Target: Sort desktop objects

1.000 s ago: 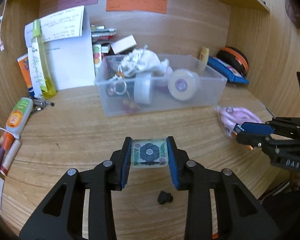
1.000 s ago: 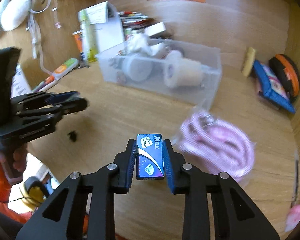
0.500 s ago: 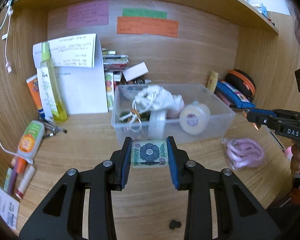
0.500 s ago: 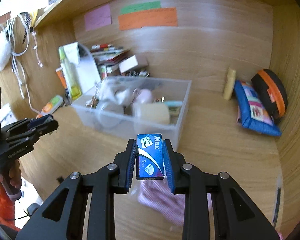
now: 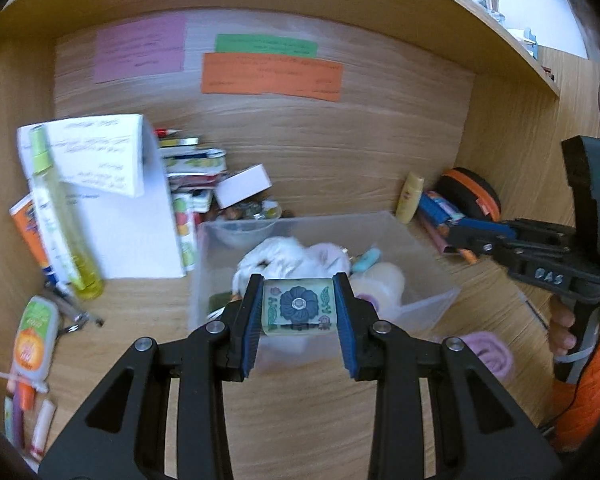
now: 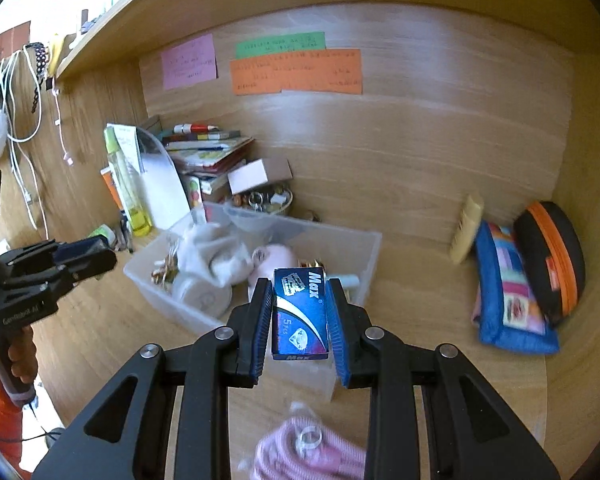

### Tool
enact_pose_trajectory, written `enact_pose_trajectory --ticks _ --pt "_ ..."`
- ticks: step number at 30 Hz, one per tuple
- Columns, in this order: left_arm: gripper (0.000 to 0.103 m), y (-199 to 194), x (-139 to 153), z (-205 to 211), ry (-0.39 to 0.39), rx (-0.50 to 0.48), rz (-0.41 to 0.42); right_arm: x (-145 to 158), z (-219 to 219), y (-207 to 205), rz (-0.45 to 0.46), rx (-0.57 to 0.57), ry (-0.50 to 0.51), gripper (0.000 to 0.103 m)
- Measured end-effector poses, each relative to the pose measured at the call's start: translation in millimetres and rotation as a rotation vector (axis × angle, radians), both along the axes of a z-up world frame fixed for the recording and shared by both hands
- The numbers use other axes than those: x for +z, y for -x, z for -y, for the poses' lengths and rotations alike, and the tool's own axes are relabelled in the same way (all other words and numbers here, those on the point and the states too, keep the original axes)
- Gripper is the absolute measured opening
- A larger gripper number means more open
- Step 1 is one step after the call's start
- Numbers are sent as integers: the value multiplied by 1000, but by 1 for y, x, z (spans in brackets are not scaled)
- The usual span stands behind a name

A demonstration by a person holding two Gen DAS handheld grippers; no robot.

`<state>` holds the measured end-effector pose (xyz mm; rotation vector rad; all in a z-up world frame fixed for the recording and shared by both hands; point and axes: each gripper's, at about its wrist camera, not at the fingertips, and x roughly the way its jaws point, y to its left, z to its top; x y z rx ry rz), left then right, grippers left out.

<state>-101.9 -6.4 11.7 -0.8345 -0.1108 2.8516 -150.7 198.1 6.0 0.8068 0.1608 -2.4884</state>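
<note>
In the left wrist view we see our left gripper point(image 5: 299, 312) at the lower middle of the frame, its fingers closed on a small flower-patterned box point(image 5: 299, 306). The box sits level between the blue pads, and it appears in front of the clear plastic bin point(image 5: 428, 300) at the centre of the frame. The bin holds a white cloth bundle point(image 5: 276, 258), a pale roll point(image 5: 384, 280) and other small things we cannot make out. At the left of that frame a yellow-green bottle point(image 5: 60, 216) stands upright against a white paper sheet point(image 5: 128, 236), and an orange-labelled tube point(image 5: 34, 336) lies on the desk point(image 5: 300, 420) at lower left. At the lower right of the bin a pink cord point(image 5: 494, 352) lies on the desk.

In the right wrist view our right gripper point(image 6: 300, 320) occupies the lower middle, its fingers clamped on a blue box point(image 6: 299, 314) marked "Max". The blue box stands on end between the pads, in front of the near right part of the bin point(image 6: 374, 248). The pink cord point(image 6: 300, 452) lies in a clear bag at the bottom of this frame, below the gripper. At the right edge a blue pouch point(image 6: 508, 300) leans beside a black case with an orange band point(image 6: 548, 260). Pink, green and orange paper notes point(image 6: 296, 72) are stuck on the back wall at the upper middle.
</note>
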Motion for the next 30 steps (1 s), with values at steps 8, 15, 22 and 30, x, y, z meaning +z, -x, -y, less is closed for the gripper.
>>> enact_pose_trajectory --ticks 8,15,22,30 --pt "33 27 -10 -21 -25 -64 39 -6 6 27 29 10 -29 24" --pt "33 45 -27 -31 -20 -83 83 -18 10 47 65 8 -40 24" --pt "33 37 -26 -21 -22 -74 77 -33 17 63 105 -1 -46 24" --pt "44 5 -43 -36 23 -183 129 -50 28 76 136 -22 -75 24"
